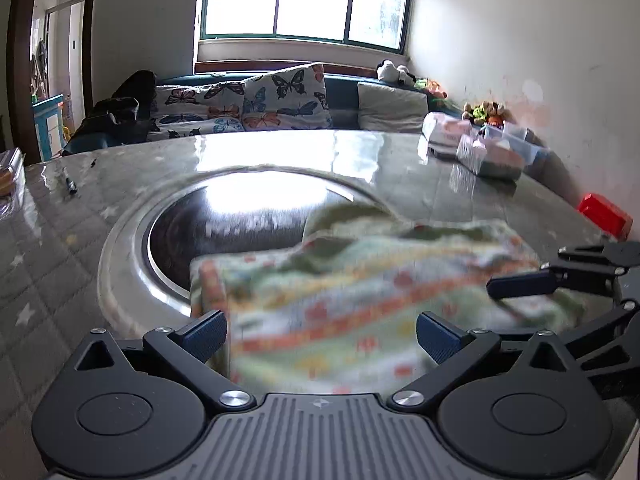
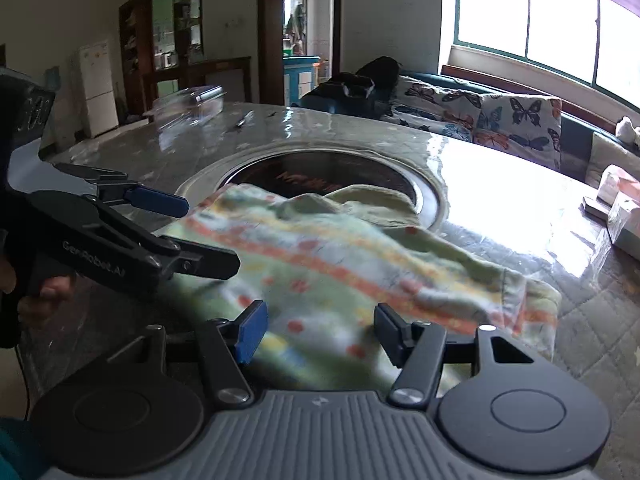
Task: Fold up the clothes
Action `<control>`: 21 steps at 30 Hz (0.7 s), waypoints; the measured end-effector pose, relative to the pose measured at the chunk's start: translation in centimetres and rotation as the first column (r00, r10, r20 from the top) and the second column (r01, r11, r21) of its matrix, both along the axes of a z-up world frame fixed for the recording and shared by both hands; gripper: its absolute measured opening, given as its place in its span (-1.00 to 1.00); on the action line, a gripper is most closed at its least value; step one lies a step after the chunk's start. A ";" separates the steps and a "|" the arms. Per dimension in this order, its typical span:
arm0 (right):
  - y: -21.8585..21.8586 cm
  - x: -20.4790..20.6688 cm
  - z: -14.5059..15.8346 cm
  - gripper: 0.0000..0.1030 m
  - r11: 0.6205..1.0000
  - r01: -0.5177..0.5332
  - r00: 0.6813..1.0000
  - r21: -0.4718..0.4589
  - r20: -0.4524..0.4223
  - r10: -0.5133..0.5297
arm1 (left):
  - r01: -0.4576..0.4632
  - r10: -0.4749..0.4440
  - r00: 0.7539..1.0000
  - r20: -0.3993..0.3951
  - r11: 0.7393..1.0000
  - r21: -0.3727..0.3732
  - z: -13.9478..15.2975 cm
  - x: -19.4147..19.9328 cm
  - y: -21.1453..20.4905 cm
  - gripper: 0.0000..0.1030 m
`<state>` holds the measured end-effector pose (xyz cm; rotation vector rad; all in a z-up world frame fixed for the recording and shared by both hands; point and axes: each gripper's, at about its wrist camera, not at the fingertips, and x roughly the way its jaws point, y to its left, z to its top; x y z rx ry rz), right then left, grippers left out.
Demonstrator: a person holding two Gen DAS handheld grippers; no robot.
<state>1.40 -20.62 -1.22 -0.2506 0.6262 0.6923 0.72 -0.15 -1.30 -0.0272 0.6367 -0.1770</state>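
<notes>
Left gripper (image 2: 192, 236), marked "GenRobot.AI", gapes; right gripper (image 2: 320, 334) gapes over cloth (image 2: 360, 248).

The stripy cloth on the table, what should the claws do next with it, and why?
Probably close each claw on the near edge. The stripy cloth lies bunched on the table, partly over the round metal ring. The left claw and right claw are both open over it, gripping nothing.

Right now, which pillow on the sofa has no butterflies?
The plain grey pillow, at the sofa's right end in the left wrist view. The butterfly pillows beside it are white with colourful butterflies.
</notes>
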 end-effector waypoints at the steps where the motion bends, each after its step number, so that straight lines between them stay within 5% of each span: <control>1: 0.1 -0.4 0.1 0.18 1.000 -0.006 1.000 -0.004 0.008 0.006 | -0.004 0.004 1.000 -0.001 1.000 0.007 -0.2 -0.4 0.0 0.99; 21: -3.5 -0.3 0.1 0.20 0.994 0.098 0.995 0.038 -0.039 -0.097 | -0.067 0.067 0.998 0.008 0.998 0.014 -0.9 -2.0 1.5 1.00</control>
